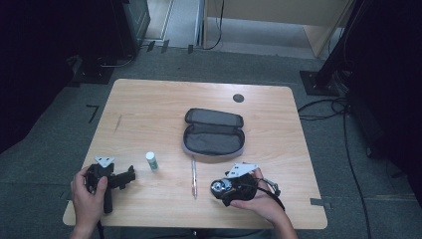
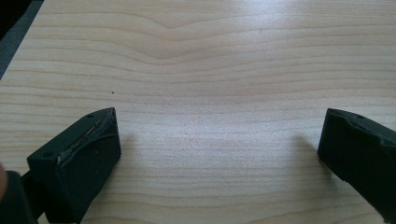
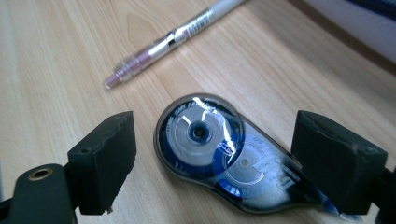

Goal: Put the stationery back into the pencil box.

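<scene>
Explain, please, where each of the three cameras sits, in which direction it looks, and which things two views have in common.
High view: above the person's side, looking forward and down on the table; both hands, left claw, right claw.
Left gripper view: on the left claw, looking over bare wood between its open jaws.
Right gripper view: on the right claw, open jaws either side of the correction tape dispenser.
Shared by the high and right gripper views: dispenser, pen.

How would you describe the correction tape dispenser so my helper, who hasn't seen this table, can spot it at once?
Start at the open grey pencil case mid-table, then come toward the near right edge, right of the pen. There the correction tape dispenser lies flat between the right tool's open jaws: a clear teardrop shell with blue reels, unlike the slim pen or the white glue stick.
</scene>
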The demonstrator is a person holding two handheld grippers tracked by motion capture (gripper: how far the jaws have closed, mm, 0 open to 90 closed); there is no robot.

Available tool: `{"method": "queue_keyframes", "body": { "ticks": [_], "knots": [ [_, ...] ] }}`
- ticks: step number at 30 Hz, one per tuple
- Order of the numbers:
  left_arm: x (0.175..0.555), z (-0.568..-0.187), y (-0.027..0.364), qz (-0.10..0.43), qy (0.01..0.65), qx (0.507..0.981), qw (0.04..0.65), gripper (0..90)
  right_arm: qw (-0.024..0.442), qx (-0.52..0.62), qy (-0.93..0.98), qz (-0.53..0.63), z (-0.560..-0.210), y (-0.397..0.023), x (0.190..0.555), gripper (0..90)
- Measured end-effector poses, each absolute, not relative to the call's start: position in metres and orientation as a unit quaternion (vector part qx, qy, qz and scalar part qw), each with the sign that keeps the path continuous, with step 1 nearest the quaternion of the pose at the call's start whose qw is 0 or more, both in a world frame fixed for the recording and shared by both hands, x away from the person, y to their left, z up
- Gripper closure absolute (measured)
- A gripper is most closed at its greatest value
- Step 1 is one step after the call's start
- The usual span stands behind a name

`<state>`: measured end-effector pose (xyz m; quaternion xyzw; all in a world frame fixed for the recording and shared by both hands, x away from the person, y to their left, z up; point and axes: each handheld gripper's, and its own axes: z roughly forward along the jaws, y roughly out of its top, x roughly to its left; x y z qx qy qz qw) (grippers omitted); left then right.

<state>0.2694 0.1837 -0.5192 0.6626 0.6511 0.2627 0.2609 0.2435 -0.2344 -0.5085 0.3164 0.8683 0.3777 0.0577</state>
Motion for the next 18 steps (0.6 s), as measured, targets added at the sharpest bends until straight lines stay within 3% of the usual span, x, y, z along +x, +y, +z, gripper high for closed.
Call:
{"method": "queue_keyframes", "body": {
  "ticks": [6, 12, 18],
  "knots": [
    [0.2695, -0.5192, 0.1837, 0.263, 0.651, 0.663, 0.261, 0.0, 0.083, 0.301, 0.881, 0.356, -0.5154, -0.2295, 0.2410, 15.0],
    [0.2694, -0.5192, 0.1837, 0.263, 0.651, 0.663, 0.261, 0.0, 0.100, 0.301, 0.878, 0.360, -0.5145, -0.2350, 0.2427, 32.7],
    [0.2695, -0.5192, 0.1836, 0.263, 0.651, 0.663, 0.261, 0.0, 0.110, 0.299, 0.875, 0.365, -0.5164, -0.2349, 0.2407, 33.4]
  ]
}}
